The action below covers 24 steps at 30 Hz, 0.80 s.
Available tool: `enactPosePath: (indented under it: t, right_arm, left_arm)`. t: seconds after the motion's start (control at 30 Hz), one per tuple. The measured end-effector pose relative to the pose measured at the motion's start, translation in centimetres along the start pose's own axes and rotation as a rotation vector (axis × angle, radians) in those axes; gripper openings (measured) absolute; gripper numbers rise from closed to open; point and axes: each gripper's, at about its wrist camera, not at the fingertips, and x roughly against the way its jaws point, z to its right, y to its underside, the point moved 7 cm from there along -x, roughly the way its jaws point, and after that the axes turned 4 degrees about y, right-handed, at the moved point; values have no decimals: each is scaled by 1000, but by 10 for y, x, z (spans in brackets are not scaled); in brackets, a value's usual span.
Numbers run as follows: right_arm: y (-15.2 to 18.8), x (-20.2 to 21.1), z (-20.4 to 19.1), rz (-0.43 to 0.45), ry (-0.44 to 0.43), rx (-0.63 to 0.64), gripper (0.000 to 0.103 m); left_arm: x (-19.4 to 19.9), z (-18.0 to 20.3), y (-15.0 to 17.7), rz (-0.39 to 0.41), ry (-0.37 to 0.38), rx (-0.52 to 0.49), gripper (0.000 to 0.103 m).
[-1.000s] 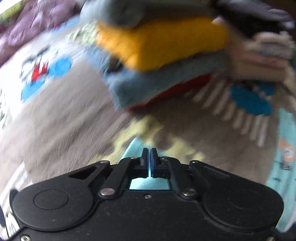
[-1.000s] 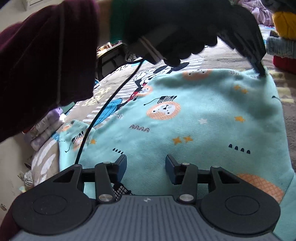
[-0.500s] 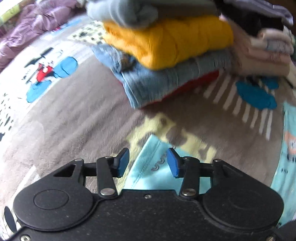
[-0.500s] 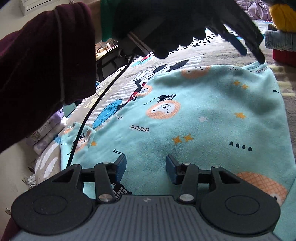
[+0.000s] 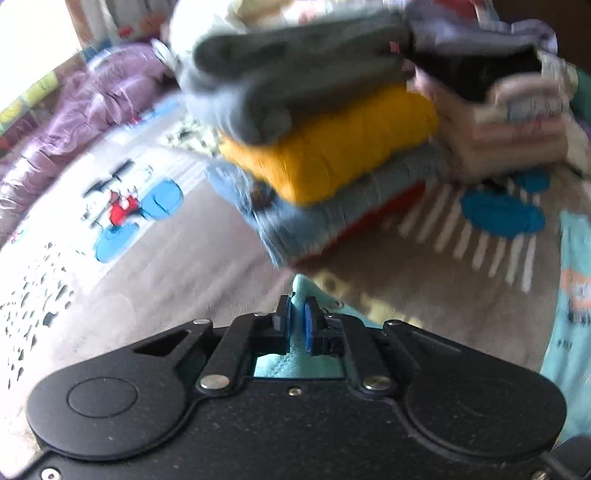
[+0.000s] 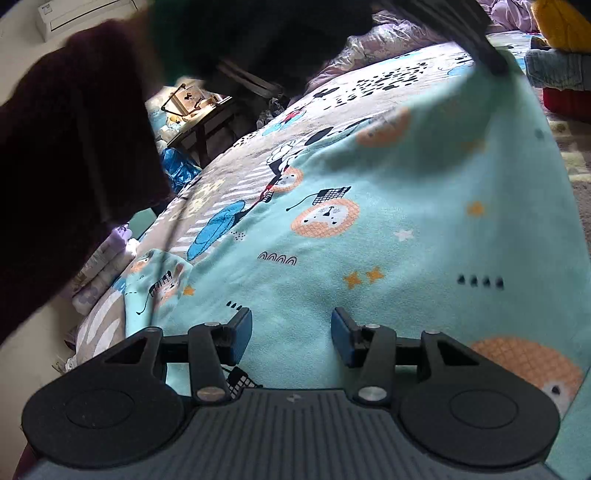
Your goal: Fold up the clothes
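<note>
Teal printed garment (image 6: 388, 229): we found it spread on the patterned bed cover (image 5: 155, 273), far corner raised. Left tool (image 5: 297, 317): we saw it clamped tight on that corner. Right tool (image 6: 291, 334): half open above the near edge, gripping nothing. Stack of folded clothes (image 5: 332, 162): just beyond.

The stack of folded clothes (image 5: 332, 155) beyond the left claw (image 5: 297, 317) was smeared by motion, its top cut off by the frame. The dark maroon sleeve (image 6: 70, 155) and black-gloved hand (image 6: 266, 33) hid the far room and ran off the upper edge. The teal printed fleece garment (image 6: 406, 229) blurred near its raised corner, its right side cut off.
</note>
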Motion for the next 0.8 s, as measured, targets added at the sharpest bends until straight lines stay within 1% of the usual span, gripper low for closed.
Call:
enactPosePath:
  t: [0.03, 0.07, 0.1, 0.13, 0.17, 0.2, 0.23, 0.27, 0.37, 0.43, 0.47, 0.57, 0.63, 0.7, 0.73, 0.8]
  right_arm:
    - [0, 0, -1, 1, 2, 2, 49]
    - [0, -1, -1, 2, 4, 6, 49]
    - [1, -1, -2, 2, 6, 9, 49]
    - [1, -1, -2, 2, 7, 11, 49]
    - [1, -2, -2, 2, 7, 13, 49]
    - [1, -2, -2, 2, 8, 15, 49]
    - [1, -2, -2, 2, 8, 16, 49]
    - [1, -2, -2, 2, 7, 15, 49]
    - [2, -3, -2, 2, 6, 15, 49]
    - [2, -2, -3, 1, 5, 13, 49]
    - [1, -2, -3, 1, 6, 13, 49]
    - [1, 0, -4, -3, 9, 14, 49]
    - [1, 0, -5, -4, 12, 20, 50]
    - [2, 0, -6, -5, 14, 26, 51]
    - [2, 0, -6, -5, 15, 28, 52]
    - [3, 0, -7, -4, 18, 36, 53]
  left_arm:
    - [-5, 2, -1, -8, -28, -22, 5]
    - [-11, 5, -2, -23, -33, -29, 5]
    - [-18, 6, -5, -36, -31, -35, 7]
    - [-25, 6, -5, -47, -47, -46, 9]
    - [-30, 4, -8, -38, -77, -57, 10]
    - [-29, -2, -11, -21, -102, -47, 10]
    - [-29, -12, -13, -9, -119, -2, 10]
    - [-26, -19, -13, 7, -119, 40, 10]
    - [-8, -37, -2, 33, -135, 106, 10]
    - [2, -43, 12, 17, -147, 122, 10]
    - [7, -44, 19, 3, -147, 128, 10]
    - [14, -38, 42, -37, -112, 143, 10]
    - [9, -28, 55, -64, -53, 154, 10]
    - [-8, -12, 64, -88, 13, 156, 10]
    - [-21, -6, 67, -109, 28, 150, 10]
    - [-42, -10, 62, -103, -21, 177, 10]
